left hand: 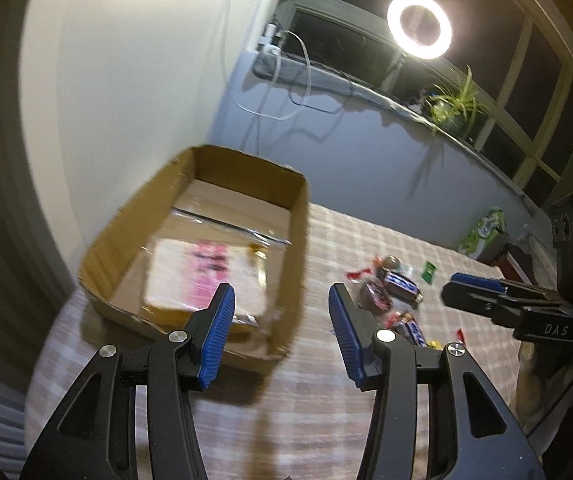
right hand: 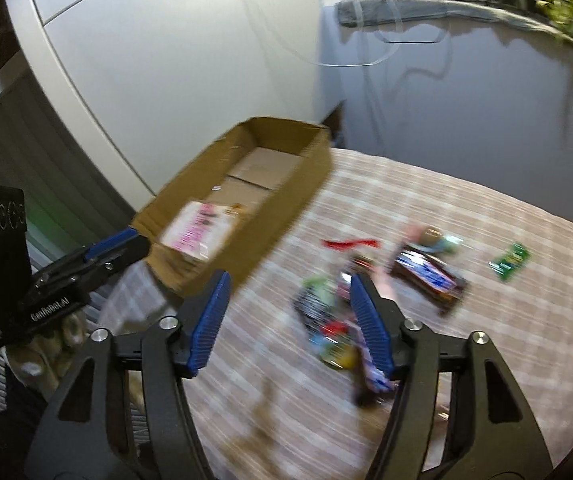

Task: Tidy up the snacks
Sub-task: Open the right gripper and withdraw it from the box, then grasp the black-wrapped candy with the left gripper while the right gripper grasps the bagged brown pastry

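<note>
Snacks (right hand: 426,276) on cloth, labels prob. unreadable; both grippers' jaws apart, empty.

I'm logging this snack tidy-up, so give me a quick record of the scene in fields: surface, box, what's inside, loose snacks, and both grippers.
surface: checked cloth
box: open cardboard box, at the cloth's left
inside box: pink-and-white packet
loose snacks: wrapped chocolate bars in a pile right of the box; small green packet apart, further right
left gripper: jaws open, nothing between them
right gripper: jaws open, nothing held
</note>
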`<act>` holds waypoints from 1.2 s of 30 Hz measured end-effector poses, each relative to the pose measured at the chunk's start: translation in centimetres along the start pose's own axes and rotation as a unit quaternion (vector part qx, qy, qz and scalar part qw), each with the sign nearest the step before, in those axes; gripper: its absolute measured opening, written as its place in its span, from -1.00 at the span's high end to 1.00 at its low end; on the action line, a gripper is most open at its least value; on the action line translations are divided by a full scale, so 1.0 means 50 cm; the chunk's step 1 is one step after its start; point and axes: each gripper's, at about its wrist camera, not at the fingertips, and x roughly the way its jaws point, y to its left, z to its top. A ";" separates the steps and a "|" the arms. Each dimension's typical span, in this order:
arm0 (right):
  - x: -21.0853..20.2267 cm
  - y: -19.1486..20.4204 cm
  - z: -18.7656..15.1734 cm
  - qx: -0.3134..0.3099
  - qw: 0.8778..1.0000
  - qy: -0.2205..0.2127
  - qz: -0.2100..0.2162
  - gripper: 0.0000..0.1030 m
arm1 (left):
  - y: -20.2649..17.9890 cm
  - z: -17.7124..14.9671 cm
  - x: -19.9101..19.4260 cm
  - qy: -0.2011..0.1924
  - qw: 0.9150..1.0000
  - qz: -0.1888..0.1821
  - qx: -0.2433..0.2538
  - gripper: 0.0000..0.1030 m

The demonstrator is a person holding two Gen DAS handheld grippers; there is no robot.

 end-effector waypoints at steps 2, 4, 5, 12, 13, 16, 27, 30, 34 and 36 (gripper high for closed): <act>-0.025 -0.029 -0.021 0.004 1.000 -0.005 -0.018 -0.51 | -0.018 -0.008 0.007 0.006 1.000 -0.006 0.007 0.07; -0.045 -0.059 -0.043 0.007 0.999 -0.005 -0.038 -0.52 | -0.034 -0.015 0.014 0.014 1.000 -0.014 0.012 0.07; -0.052 -0.073 -0.054 0.008 0.999 -0.004 -0.049 -0.52 | -0.041 -0.019 0.017 0.018 1.000 -0.017 0.014 0.07; -0.076 -0.148 -0.137 0.024 0.994 0.026 -0.107 -0.52 | -0.101 -0.050 0.050 0.051 0.997 -0.042 0.033 0.07; -0.076 -0.151 -0.145 0.029 0.993 0.030 -0.110 -0.52 | -0.108 -0.053 0.053 0.054 0.997 -0.045 0.036 0.07; -0.083 -0.161 -0.176 0.049 0.993 0.037 -0.101 -0.52 | -0.133 -0.062 0.064 0.065 0.995 -0.056 0.047 0.07; -0.049 -0.143 -0.220 0.054 0.990 0.047 -0.118 -0.52 | -0.152 -0.085 0.127 0.101 0.992 -0.036 0.060 0.07; -0.028 -0.143 -0.220 0.049 0.990 0.052 -0.121 -0.53 | -0.160 -0.083 0.148 0.105 0.992 -0.024 0.070 0.07; -0.012 -0.137 -0.215 0.023 0.989 0.045 -0.139 -0.55 | -0.169 -0.080 0.180 0.107 0.990 -0.008 0.090 0.07; -0.007 -0.138 -0.210 0.017 0.989 0.043 -0.137 -0.62 | -0.169 -0.077 0.194 0.110 0.990 -0.007 0.092 0.07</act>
